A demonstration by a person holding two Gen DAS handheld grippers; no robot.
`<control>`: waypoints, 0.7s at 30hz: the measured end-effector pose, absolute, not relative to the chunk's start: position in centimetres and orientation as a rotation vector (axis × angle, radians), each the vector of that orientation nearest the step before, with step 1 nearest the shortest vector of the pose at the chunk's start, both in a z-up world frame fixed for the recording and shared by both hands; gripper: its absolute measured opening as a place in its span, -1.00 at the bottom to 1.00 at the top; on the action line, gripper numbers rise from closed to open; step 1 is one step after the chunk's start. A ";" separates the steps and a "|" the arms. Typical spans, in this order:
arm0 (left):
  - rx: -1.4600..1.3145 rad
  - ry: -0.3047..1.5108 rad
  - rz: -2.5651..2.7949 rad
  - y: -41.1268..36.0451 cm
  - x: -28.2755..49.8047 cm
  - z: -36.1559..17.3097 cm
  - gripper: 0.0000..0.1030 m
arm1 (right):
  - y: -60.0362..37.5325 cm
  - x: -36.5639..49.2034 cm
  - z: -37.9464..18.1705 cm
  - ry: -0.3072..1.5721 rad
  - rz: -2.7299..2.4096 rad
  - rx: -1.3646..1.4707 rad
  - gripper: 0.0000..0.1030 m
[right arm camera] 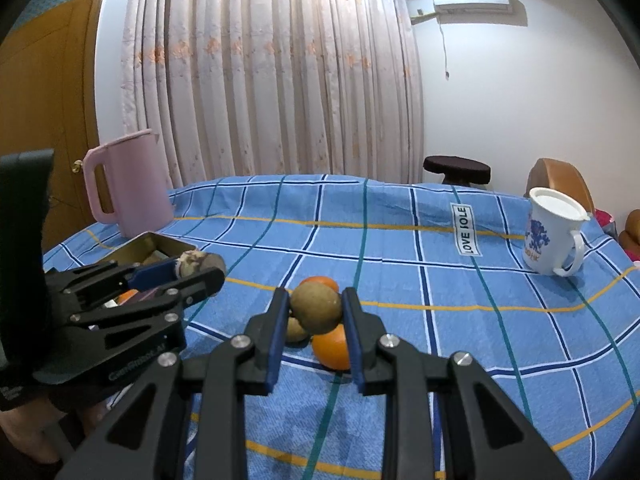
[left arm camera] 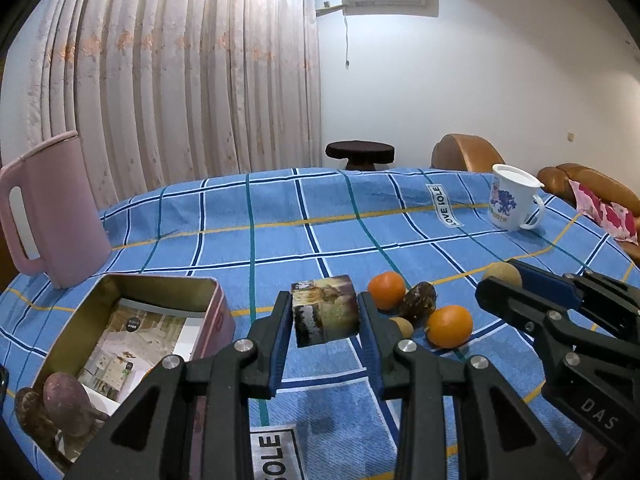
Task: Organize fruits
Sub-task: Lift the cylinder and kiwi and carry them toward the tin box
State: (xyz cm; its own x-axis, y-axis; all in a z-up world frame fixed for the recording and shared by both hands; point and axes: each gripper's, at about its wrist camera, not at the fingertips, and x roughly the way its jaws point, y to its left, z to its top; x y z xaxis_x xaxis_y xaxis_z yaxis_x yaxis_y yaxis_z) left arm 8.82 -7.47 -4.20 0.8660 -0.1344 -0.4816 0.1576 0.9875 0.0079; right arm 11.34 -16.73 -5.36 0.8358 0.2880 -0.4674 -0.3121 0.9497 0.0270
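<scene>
My left gripper (left arm camera: 325, 312) is shut on a picture-printed cube (left arm camera: 325, 310), held above the blue checked tablecloth right of an open metal tin (left arm camera: 208, 292). The tin holds a printed card and purple-brown fruits (left arm camera: 66, 404) at its near end. My right gripper (right arm camera: 315, 312) is shut on a round brown-green fruit (right arm camera: 316, 307), held just above the fruit pile. On the cloth lie two oranges (left arm camera: 386, 290) (left arm camera: 449, 326), a dark brown fruit (left arm camera: 420, 300) and a small tan fruit (left arm camera: 402, 326). The right gripper (left arm camera: 502, 280) shows in the left view, the left gripper (right arm camera: 192, 270) in the right view.
A pink jug (left arm camera: 52, 216) stands at the table's far left behind the tin. A white mug with a blue print (left arm camera: 512, 202) stands far right. A dark stool (left arm camera: 360, 152) and brown sofa (left arm camera: 588, 184) lie beyond the table. Curtains hang behind.
</scene>
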 end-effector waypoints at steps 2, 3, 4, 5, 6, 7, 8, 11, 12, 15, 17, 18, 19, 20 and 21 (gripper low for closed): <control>0.044 0.490 -0.153 -7.4 8.7 -4.1 -0.33 | -16.7 11.2 -5.3 0.471 0.323 -0.052 -0.42; 0.042 0.483 -0.151 -7.3 8.5 -4.1 -0.33 | -16.7 11.0 -5.2 0.465 0.326 -0.053 -0.42; 0.042 0.477 -0.148 -7.3 8.4 -4.0 -0.33 | -16.7 10.9 -5.1 0.457 0.327 -0.055 -0.42; 0.043 0.470 -0.148 -7.4 8.3 -4.0 -0.33 | -16.7 10.7 -5.1 0.449 0.329 -0.057 -0.42; 0.044 0.463 -0.148 -7.4 8.2 -3.9 -0.33 | -16.7 10.6 -5.0 0.443 0.332 -0.061 -0.42; 0.046 0.457 -0.144 -7.4 8.1 -3.9 -0.33 | -16.6 10.5 -5.0 0.440 0.332 -0.064 -0.42; 0.048 0.451 -0.141 -7.4 8.0 -3.9 -0.33 | -16.6 10.4 -5.0 0.437 0.332 -0.066 -0.42; 0.055 0.433 -0.134 -7.5 7.6 -3.7 -0.33 | -16.6 10.4 -4.9 0.434 0.332 -0.066 -0.42; 0.056 0.428 -0.133 -7.5 7.5 -3.7 -0.33 | -16.6 10.3 -4.9 0.432 0.331 -0.065 -0.42; 0.056 0.416 -0.127 -7.4 7.2 -3.6 -0.33 | -16.7 10.2 -4.9 0.422 0.330 -0.068 -0.42; 0.053 0.411 -0.125 -7.2 7.2 -3.6 -0.33 | -16.5 10.1 -4.9 0.419 0.330 -0.074 -0.42; 0.050 0.409 -0.125 -7.2 7.1 -3.6 -0.33 | -16.5 10.1 -4.9 0.418 0.329 -0.076 -0.42; 0.048 0.408 -0.125 -7.1 7.1 -3.5 -0.33 | -16.5 10.0 -4.9 0.418 0.330 -0.078 -0.42; 0.044 0.407 -0.126 -7.1 7.1 -3.6 -0.33 | -16.5 10.0 -4.9 0.418 0.331 -0.079 -0.42; 0.040 0.407 -0.127 -7.0 7.1 -3.5 -0.33 | -16.5 10.0 -4.9 0.417 0.331 -0.080 -0.42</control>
